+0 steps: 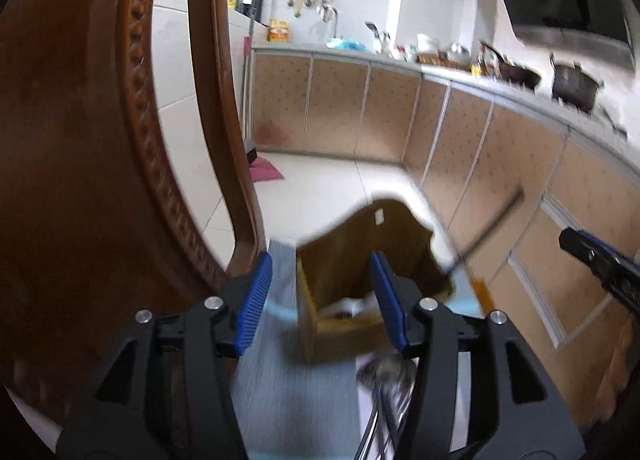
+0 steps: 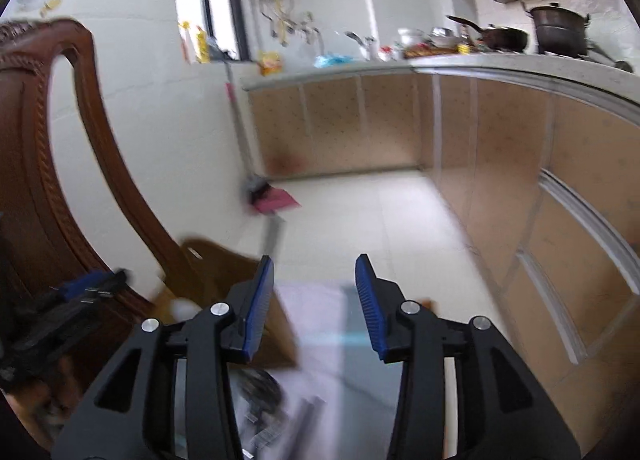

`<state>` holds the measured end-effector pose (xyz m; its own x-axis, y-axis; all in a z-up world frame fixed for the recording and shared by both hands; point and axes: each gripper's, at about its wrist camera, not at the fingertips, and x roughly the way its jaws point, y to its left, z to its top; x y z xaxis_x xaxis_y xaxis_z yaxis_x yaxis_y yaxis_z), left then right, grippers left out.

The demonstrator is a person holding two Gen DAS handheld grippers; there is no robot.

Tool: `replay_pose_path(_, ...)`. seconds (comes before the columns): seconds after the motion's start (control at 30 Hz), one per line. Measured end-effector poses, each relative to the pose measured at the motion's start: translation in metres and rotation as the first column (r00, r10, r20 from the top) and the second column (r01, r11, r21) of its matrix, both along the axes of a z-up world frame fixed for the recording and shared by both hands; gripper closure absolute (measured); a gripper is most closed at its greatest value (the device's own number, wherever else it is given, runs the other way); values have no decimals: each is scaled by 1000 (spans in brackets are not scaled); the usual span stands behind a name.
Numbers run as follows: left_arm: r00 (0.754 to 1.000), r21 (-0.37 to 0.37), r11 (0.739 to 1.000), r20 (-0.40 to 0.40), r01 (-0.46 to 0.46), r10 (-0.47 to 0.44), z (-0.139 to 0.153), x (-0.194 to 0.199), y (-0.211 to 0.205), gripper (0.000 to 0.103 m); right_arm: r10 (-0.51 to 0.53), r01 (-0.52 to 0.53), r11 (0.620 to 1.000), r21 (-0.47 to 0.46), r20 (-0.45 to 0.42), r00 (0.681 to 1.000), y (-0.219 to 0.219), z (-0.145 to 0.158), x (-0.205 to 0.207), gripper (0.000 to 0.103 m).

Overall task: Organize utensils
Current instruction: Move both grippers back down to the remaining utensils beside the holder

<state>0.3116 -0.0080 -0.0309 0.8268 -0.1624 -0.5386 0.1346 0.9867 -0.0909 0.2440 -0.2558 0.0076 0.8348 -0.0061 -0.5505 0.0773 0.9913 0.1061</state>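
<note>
Kitchen; wooden box (image 1: 344,292) left-view only

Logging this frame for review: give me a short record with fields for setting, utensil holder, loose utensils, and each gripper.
setting: kitchen, carved wooden chair on the left, cabinets behind
utensil holder: wooden box, open top, ahead of the left gripper
loose utensils: blurred metal pieces lying just in front of the box
left gripper: open, nothing pressed between the pads
right gripper: open, nothing between the pads
image quality: motion blur
</note>
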Motion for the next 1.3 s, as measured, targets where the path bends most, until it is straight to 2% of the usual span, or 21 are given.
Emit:
replay_pose_path(0.1, 997, 56, 998, -66, 38, -35, -24, -15, -7, 52, -28, 27, 1000, -13, -145, 989, -9, -33, 4, 61)
replay_pose_path(0.2, 986, 86, 995, -164, 57, -42, -52, -18, -14, 52, -19, 16, 1000, -10, -305, 952, -6, -67, 21, 61)
replay_pose_path(0.27, 963, 92, 992, -264, 86, -59, -73, -15, -21, 52, 5, 1, 1000, 14, -399, 917, 0, -94, 30, 61)
replay_pose_path(0.37, 921, 68, 988, -375, 136, -101, -101, -11, -29, 53, 52, -23, 998, 65, -489, 871, 10, -125, 37, 61)
replay_pose_path(0.4, 909, 69, 986, -400, 154, -114, -109, -10, -34, 53, 58, -27, 997, 68, -503, 863, 14, -129, 41, 61)
replay_pose_path(0.67, 874, 139, 966, -468, 216, -128, -138, -15, -54, 53, 82, -100, 995, 0, -569, 818, 57, -167, 45, 60)
replay_pose_path(0.8, 851, 144, 965, -512, 218, -116, -151, -12, -55, 54, 77, -103, 995, -13, -565, 821, 56, -168, 42, 61)
replay_pose_path(0.9, 836, 157, 965, -540, 210, -95, -158, -8, -51, 66, 81, -96, 995, 4, -569, 818, 52, -169, 40, 61)
replay_pose_path(0.97, 823, 159, 967, -563, 197, -75, -165, -6, -46, 75, 88, -98, 995, 14, -572, 815, 50, -169, 39, 69)
replay_pose_path(1.03, 820, 141, 973, -568, 180, -70, -165, -6, -40, 79, 112, -105, 993, 46, -576, 810, 45, -170, 46, 87)
replay_pose_path(1.17, 821, 160, 977, -570, 141, -25, -165, -6, -27, 81, 97, -107, 994, 16, -574, 813, 43, -167, 44, 97)
replay_pose_path(1.3, 826, 161, 980, -564, 116, -5, -164, -9, -11, 81, 47, -72, 997, -21, -565, 824, 31, -161, 48, 97)
